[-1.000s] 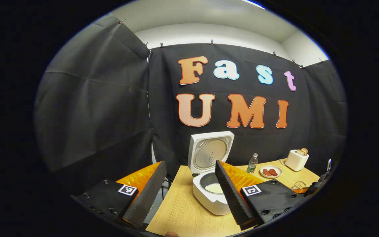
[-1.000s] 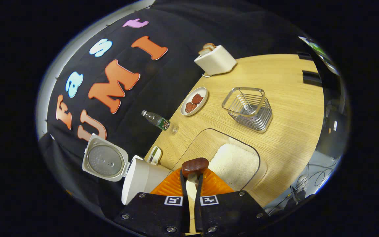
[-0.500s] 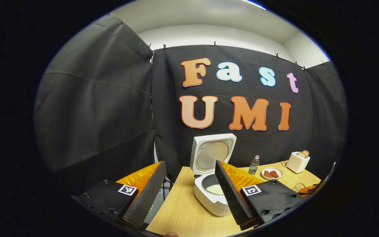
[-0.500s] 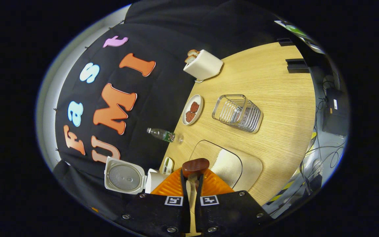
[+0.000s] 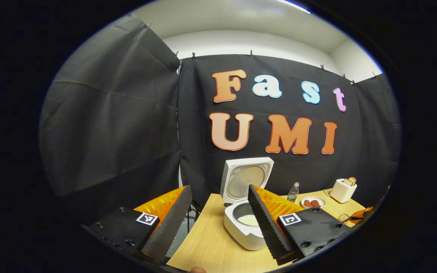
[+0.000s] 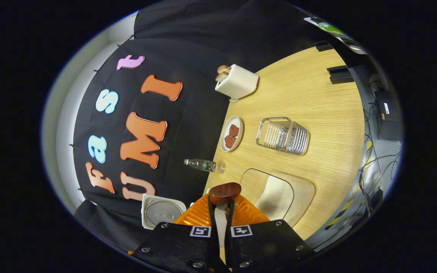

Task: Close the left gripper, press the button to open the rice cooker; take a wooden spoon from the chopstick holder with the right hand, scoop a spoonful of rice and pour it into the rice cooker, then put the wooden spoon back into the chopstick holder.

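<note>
Wooden table point(image 6: 317, 94) carries the chopstick holder point(image 6: 283, 135) at frame centre-right. Right gripper point(image 6: 221, 212) clamps the wooden spoon point(image 6: 224, 191); left gripper point(image 5: 218, 216) gapes. Best approach: lower it handle-first, vertically, into the holder.

Wooden spoon point(image 6: 224, 192) handle hidden between fingers point(image 6: 199, 216).

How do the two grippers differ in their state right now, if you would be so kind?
The left gripper is open with nothing between its fingers; the right gripper is shut on the wooden spoon. The left looks level toward the open rice cooker; the right looks down on the table.
</note>
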### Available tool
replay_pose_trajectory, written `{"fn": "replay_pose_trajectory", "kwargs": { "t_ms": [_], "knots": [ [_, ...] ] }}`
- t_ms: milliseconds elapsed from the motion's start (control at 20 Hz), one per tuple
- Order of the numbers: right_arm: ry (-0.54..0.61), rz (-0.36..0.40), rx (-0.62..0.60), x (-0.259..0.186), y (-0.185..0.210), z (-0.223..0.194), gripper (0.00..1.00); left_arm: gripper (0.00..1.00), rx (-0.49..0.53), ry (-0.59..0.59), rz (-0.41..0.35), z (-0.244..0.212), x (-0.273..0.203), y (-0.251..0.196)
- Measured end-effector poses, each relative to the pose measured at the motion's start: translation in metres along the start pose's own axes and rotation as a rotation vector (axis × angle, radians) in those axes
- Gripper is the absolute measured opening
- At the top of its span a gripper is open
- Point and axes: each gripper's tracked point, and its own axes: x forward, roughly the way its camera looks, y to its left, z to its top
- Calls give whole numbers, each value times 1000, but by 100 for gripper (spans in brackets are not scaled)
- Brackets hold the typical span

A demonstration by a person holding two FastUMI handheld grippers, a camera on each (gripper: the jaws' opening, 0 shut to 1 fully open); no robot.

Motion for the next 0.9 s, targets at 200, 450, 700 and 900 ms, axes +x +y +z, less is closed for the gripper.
{"fn": "replay_pose_trajectory", "kwargs": {
  "t_ms": [200, 450, 700, 900],
  "knots": [
    [-5, 38, 27, -3, 25, 0, 5, 100, -7, 0, 1, -1, 3, 1],
    [0, 69, 67, 7, 55, -6, 5, 100, -8, 1, 3, -1, 5, 5],
    [45, 127, 68, 28, 102, -27, 5, 100, -7, 2, 9, 0, 9, 10],
    [69, 186, 36, 46, 148, -43, 5, 100, -12, 11, 11, -5, 12, 13]
  ]
}}
